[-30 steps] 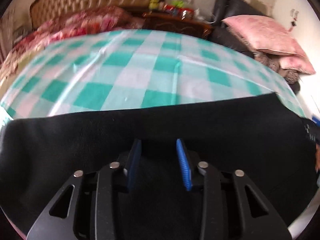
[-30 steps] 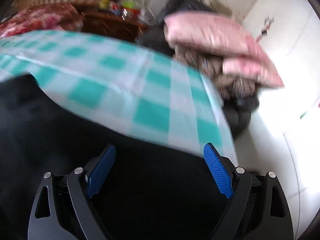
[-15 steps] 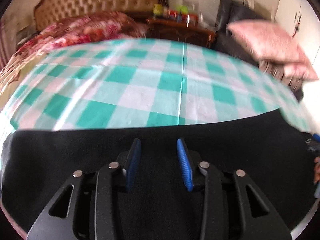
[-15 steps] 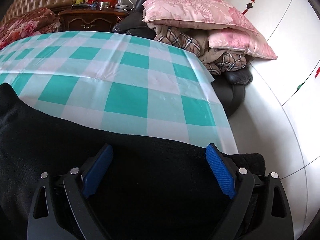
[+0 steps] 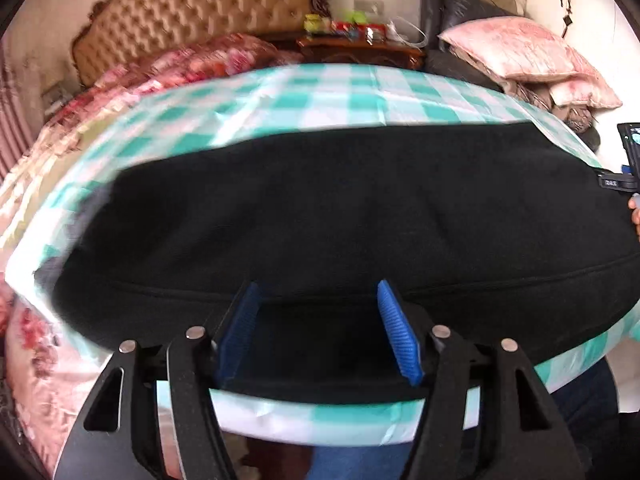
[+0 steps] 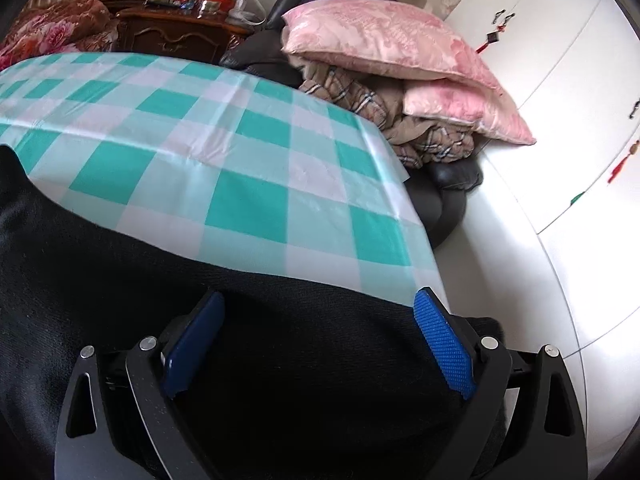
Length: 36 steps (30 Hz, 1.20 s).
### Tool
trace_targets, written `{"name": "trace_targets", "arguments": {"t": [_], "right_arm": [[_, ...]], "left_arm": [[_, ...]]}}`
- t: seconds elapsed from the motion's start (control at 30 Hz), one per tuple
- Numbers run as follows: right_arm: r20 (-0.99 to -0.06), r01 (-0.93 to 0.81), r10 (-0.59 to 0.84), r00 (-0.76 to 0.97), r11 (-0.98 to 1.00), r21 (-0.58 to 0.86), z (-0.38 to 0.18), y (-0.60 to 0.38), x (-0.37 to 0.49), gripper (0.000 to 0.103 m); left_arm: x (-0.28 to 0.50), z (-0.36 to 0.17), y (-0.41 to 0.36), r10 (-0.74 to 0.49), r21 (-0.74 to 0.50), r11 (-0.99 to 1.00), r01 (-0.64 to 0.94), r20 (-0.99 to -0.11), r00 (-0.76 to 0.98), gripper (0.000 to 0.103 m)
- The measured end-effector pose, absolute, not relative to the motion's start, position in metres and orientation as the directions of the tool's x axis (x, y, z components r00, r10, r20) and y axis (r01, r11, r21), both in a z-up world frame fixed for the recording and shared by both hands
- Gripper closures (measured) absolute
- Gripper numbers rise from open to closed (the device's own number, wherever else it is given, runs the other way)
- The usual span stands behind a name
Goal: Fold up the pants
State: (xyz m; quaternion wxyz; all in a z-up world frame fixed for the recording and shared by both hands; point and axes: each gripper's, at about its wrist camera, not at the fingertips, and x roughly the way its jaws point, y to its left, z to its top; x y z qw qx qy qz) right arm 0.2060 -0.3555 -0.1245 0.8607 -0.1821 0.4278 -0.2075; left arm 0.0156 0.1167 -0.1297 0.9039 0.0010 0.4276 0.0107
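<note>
- The pants [image 5: 344,216] are black, matte, fleecy knit, lying flat across the near half of the cloth [image 5: 360,96]; a seam runs along their near edge.
- A small tag at their right end carries white lettering too small to read.
- The cloth is glossy, in teal and white checks.
- Left gripper [image 5: 318,330]: ribbed blue pads apart, holding nothing.
- Right gripper [image 6: 318,346]: wide open over the pants.

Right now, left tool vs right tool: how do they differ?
Gap: the left tool has its pads apart moderately; the right tool is spread much wider. Position: left sits at the black pants' near edge by the checkered cloth; right is over their end. Both are open, gripping nothing.
</note>
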Motion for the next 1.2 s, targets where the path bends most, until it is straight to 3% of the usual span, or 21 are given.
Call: {"name": "trace_targets", "arguments": {"t": [0.07, 0.13, 0.23, 0.3, 0.43, 0.47, 0.63, 0.73, 0.8, 0.9, 1.0, 1.13, 1.2], "right_arm": [[-0.583, 0.290, -0.576, 0.573, 0.808, -0.513, -0.105, -0.352, 0.193, 0.012], [-0.578, 0.306, -0.505, 0.641, 0.858, -0.412, -0.072, -0.343, 0.164, 0.012], [-0.643, 0.177, -0.258, 0.721, 0.966, -0.188, -0.040, -0.313, 0.109, 0.011], [-0.680, 0.015, -0.090, 0.728, 0.993, -0.116, -0.043, -0.281, 0.080, 0.011], [-0.725, -0.174, 0.083, 0.684, 0.983, -0.051, -0.073, -0.231, 0.044, 0.011], [-0.744, -0.213, 0.117, 0.658, 0.977, -0.035, -0.083, -0.222, 0.041, 0.012], [-0.802, -0.235, 0.124, 0.584, 0.972, -0.021, -0.107, -0.207, 0.048, 0.019], [-0.831, -0.236, 0.109, 0.546, 0.971, -0.028, -0.125, -0.197, 0.049, 0.021], [-0.824, -0.230, 0.111, 0.556, 0.973, -0.024, -0.131, -0.195, 0.044, 0.020], [-0.816, -0.234, 0.120, 0.565, 0.972, -0.019, -0.133, -0.194, 0.039, 0.020], [-0.811, -0.238, 0.125, 0.572, 0.971, -0.017, -0.134, -0.196, 0.037, 0.019], [-0.804, -0.238, 0.135, 0.579, 0.971, -0.009, -0.135, -0.197, 0.035, 0.018], [-0.803, -0.237, 0.135, 0.581, 0.972, -0.008, -0.134, -0.196, 0.035, 0.018]], "left_arm": [[0.001, -0.119, 0.142, -0.002, -0.053, 0.997, -0.056, -0.749, 0.663, 0.041], [-0.011, -0.112, 0.166, 0.005, -0.094, 0.990, -0.109, -0.733, 0.680, 0.041], [-0.034, -0.101, 0.221, 0.043, -0.217, 0.939, -0.266, -0.695, 0.718, 0.051], [-0.045, -0.100, 0.257, 0.045, -0.321, 0.879, -0.353, -0.680, 0.731, 0.053], [-0.062, -0.112, 0.320, 0.064, -0.474, 0.728, -0.495, -0.672, 0.738, 0.057], [-0.062, -0.119, 0.332, 0.036, -0.509, 0.702, -0.498, -0.673, 0.739, 0.062], [-0.043, -0.144, 0.355, -0.092, -0.618, 0.631, -0.469, -0.660, 0.746, 0.069], [-0.025, -0.148, 0.360, -0.106, -0.608, 0.635, -0.477, -0.679, 0.726, 0.081], [-0.019, -0.131, 0.351, -0.063, -0.555, 0.702, -0.445, -0.671, 0.738, 0.083], [-0.015, -0.100, 0.332, 0.017, -0.454, 0.800, -0.392, -0.635, 0.772, 0.083], [-0.009, -0.129, 0.343, 0.005, -0.452, 0.737, -0.502, -0.739, 0.673, 0.082], [-0.029, -0.139, 0.345, 0.063, -0.444, 0.705, -0.553, -0.737, 0.673, 0.041], [-0.037, -0.130, 0.346, 0.066, -0.465, 0.701, -0.541, -0.713, 0.698, 0.042]]}}
